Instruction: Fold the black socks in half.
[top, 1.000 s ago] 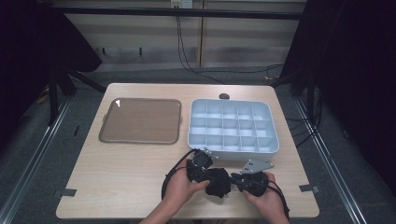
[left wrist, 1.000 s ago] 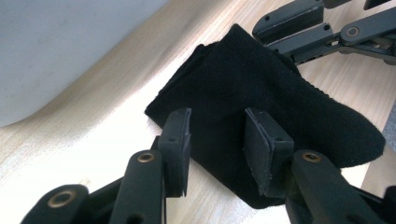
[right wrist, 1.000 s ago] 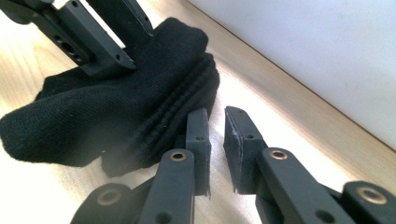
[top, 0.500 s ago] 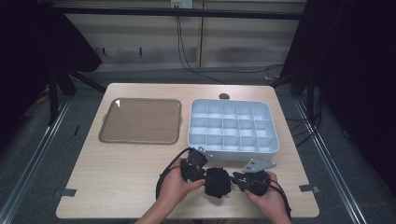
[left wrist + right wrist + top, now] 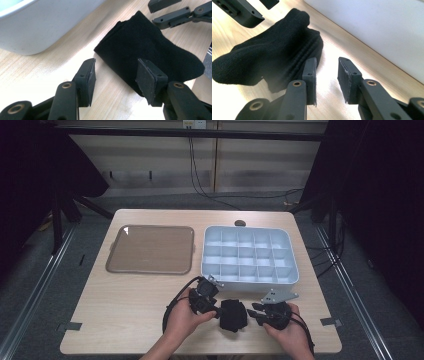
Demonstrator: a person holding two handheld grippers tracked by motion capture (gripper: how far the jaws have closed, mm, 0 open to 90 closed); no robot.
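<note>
Near the front edge of the table [image 5: 125, 320] lies a black sock [image 5: 233, 314], folded up. It sits between the two grippers. The left gripper [image 5: 115, 75] is open, with one jaw over the sock's edge and one on bare wood. The right gripper [image 5: 326, 75] is open too, and its jaws stand just beside the sock's thick folded end, not on it.

It looks like the grab step: both hands are lining up to pick up the sock. Next, each gripper should slide in until cloth is between its jaws, then close.

Just behind the sock is a white box [image 5: 250, 256] with many small cells, all empty. Its near wall is close, so there is little room to lift. To the left lies a flat brown tray [image 5: 151, 249], well apart and empty.
</note>
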